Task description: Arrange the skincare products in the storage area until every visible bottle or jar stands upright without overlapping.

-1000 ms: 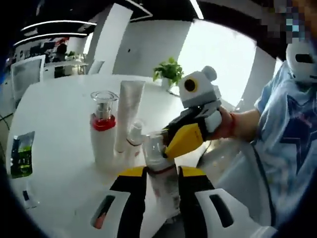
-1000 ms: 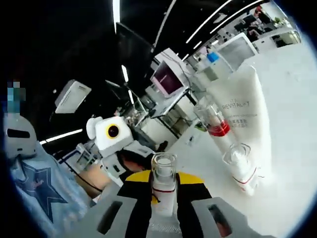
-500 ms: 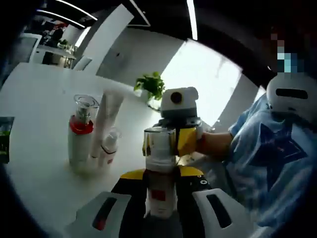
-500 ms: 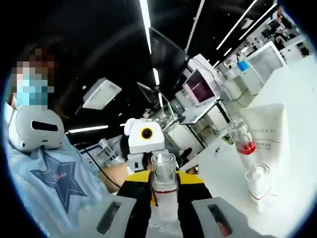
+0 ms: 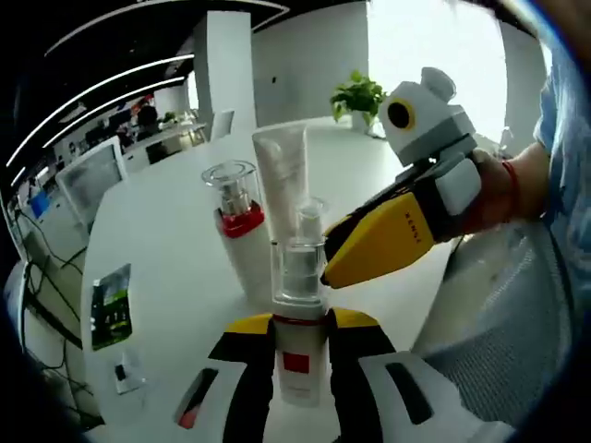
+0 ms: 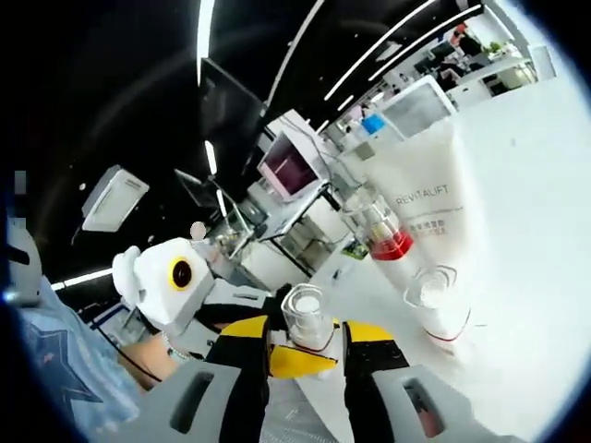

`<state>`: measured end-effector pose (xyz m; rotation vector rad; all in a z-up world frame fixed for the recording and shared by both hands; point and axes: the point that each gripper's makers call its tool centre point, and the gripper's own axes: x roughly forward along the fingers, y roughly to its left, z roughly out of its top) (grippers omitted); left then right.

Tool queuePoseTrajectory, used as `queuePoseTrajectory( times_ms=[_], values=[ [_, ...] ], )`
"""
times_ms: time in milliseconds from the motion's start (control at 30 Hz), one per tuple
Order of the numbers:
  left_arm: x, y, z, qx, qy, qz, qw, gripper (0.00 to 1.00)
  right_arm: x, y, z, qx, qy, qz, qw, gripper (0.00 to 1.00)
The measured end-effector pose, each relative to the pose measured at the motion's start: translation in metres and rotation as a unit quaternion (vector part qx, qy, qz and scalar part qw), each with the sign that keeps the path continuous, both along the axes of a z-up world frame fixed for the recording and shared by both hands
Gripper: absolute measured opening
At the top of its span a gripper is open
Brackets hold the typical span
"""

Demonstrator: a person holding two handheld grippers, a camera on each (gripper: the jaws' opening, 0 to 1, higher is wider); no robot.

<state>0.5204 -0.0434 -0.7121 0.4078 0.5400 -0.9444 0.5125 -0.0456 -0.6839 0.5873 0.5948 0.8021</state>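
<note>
My left gripper [image 5: 297,355] is shut on the white body of a bottle [image 5: 297,369] that has a red label and a clear cap [image 5: 297,272]; the bottle stands up between the jaws. The right gripper [image 5: 325,272] reaches in from the right, its yellow fingertip against the cap's side. In the right gripper view that clear cap [image 6: 306,314] sits between my right gripper [image 6: 307,332] jaws, with a thin gap on each side. On the white table [image 5: 175,258] stand a red-banded bottle [image 5: 235,226], a white tube [image 5: 282,166] and a small clear-capped bottle [image 5: 310,217].
A green leaflet [image 5: 112,305] and a small card lie at the table's left edge. A potted plant [image 5: 358,92] stands at the far side. A person's hand [image 5: 503,185] holds the right gripper. The tube [image 6: 434,208], red-banded bottle [image 6: 380,231] and small bottle [image 6: 438,309] stand close together.
Both views have swung down toward the table. The right gripper's jaws, tight on the cap before, now stand slightly wider around it. The left gripper still holds the bottle.
</note>
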Motion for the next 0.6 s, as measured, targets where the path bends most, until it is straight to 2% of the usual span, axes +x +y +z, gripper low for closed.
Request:
queuePoseTrajectory(
  times_ms=[33,100,200,233,267,333,433,467,533,600],
  values=[
    [0.000,-0.002,0.000,0.004,-0.009,0.000,1.0000,0.22,0.000,-0.001,-0.005,-0.010,0.012,-0.009,0.9998,0.26],
    [-0.002,-0.005,-0.002,0.013,-0.013,-0.006,0.9998,0.24,0.004,-0.003,-0.010,-0.023,0.014,-0.028,0.9992,0.25],
    [-0.003,-0.008,-0.008,0.056,-0.044,-0.029,0.9971,0.25,0.006,-0.009,-0.016,-0.048,0.028,-0.048,0.9973,0.16],
    [-0.008,-0.010,-0.010,0.054,-0.041,-0.037,0.9970,0.25,0.007,-0.012,-0.022,-0.058,0.038,-0.055,0.9961,0.16],
    [-0.009,-0.011,-0.012,0.053,-0.036,-0.040,0.9972,0.25,0.005,-0.011,-0.023,-0.059,0.035,-0.044,0.9967,0.15],
    [-0.015,-0.014,-0.014,0.030,-0.004,-0.057,0.9979,0.25,0.003,-0.013,-0.023,-0.081,0.020,-0.027,0.9962,0.14],
    [-0.018,-0.017,-0.008,-0.019,0.027,-0.076,0.9966,0.25,0.001,-0.011,-0.011,-0.126,-0.054,0.023,0.9903,0.14],
    [-0.018,-0.017,-0.006,-0.042,0.044,-0.075,0.9953,0.25,0.000,-0.010,-0.009,-0.134,-0.068,0.035,0.9880,0.14],
    [-0.021,-0.017,-0.005,-0.057,0.072,-0.081,0.9925,0.25,-0.005,-0.006,-0.005,-0.147,-0.095,0.068,0.9823,0.14],
    [-0.022,-0.016,-0.006,-0.058,0.078,-0.086,0.9915,0.28,-0.011,-0.003,-0.004,-0.153,-0.106,0.090,0.9783,0.14]
  ],
)
